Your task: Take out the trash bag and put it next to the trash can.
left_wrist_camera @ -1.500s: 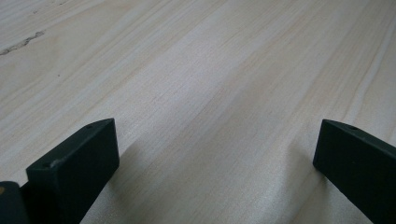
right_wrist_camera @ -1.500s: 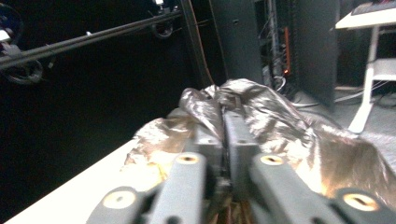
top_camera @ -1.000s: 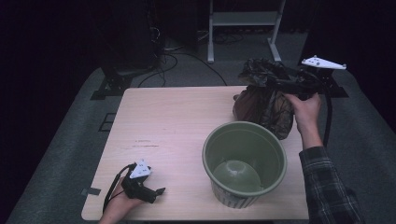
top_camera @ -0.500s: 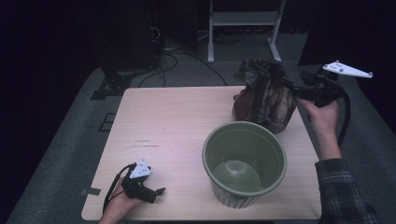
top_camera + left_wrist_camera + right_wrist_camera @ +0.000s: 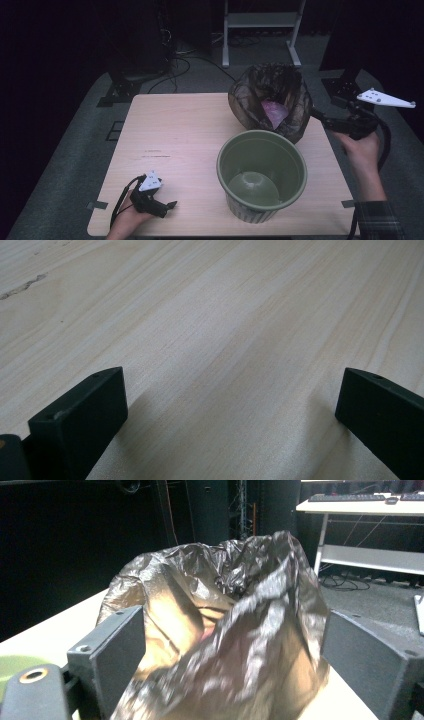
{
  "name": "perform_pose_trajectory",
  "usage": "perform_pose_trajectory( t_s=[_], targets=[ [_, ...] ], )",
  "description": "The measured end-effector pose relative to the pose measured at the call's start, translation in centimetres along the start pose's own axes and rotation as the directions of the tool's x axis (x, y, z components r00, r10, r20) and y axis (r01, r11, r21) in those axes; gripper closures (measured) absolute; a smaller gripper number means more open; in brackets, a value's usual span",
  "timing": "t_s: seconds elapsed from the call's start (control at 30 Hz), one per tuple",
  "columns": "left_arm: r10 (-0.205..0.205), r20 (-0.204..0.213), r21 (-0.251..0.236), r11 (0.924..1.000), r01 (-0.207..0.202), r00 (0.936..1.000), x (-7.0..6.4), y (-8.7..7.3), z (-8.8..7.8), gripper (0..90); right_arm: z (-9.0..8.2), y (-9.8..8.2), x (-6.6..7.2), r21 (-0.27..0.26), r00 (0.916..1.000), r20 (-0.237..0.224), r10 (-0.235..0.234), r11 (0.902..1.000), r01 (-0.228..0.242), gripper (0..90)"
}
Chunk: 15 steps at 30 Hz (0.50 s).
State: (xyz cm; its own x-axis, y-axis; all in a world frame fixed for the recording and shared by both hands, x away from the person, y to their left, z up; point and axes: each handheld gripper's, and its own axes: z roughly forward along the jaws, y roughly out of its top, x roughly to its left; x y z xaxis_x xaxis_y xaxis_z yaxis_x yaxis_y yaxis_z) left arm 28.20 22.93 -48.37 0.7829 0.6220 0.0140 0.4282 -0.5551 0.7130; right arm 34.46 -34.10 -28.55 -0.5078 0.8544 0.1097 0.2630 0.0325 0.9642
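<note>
A dark, crumpled plastic bag (image 5: 265,92) stands at the table's far right with its mouth agape, and something pink (image 5: 274,111) lies inside it. My right gripper (image 5: 318,115) hovers just right of the bag, past the table's edge, and points at it. In the right gripper view the bag (image 5: 225,630) looms close ahead of the open right gripper (image 5: 232,635); I cannot tell whether the tips touch it. Near the front left corner my left gripper (image 5: 169,206) rests on the table. The left gripper view has the left gripper (image 5: 232,395) open over bare wood.
A large green bucket (image 5: 222,165) stands empty on the pale wooden table (image 5: 175,130), in front of the bag. Behind the table are a white metal stand (image 5: 260,20), cables on the dark floor and a black box (image 5: 135,45).
My right gripper has swung from above the bag out to the right, past the table's edge. The bag's mouth now gapes wider and shows the pink thing. The left gripper kept still.
</note>
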Motion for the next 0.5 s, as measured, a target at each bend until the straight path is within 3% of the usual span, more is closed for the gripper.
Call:
perform_pose_trajectory(
  t_s=[0.23,0.5],
  targets=[
    [0.000,0.000,-0.001,1.0000,0.000,1.0000,0.0,0.0,0.0,0.0,-1.6,-2.5,0.7,0.056,0.9997,-0.009,-0.024,0.9981,0.025,9.6],
    [0.001,0.001,-0.002,1.0000,-0.001,1.0000,0.0,0.0,0.0,0.0,-2.5,-5.4,1.4,0.096,0.9995,-0.029,-0.015,0.9952,0.018,9.6]
  ],
)
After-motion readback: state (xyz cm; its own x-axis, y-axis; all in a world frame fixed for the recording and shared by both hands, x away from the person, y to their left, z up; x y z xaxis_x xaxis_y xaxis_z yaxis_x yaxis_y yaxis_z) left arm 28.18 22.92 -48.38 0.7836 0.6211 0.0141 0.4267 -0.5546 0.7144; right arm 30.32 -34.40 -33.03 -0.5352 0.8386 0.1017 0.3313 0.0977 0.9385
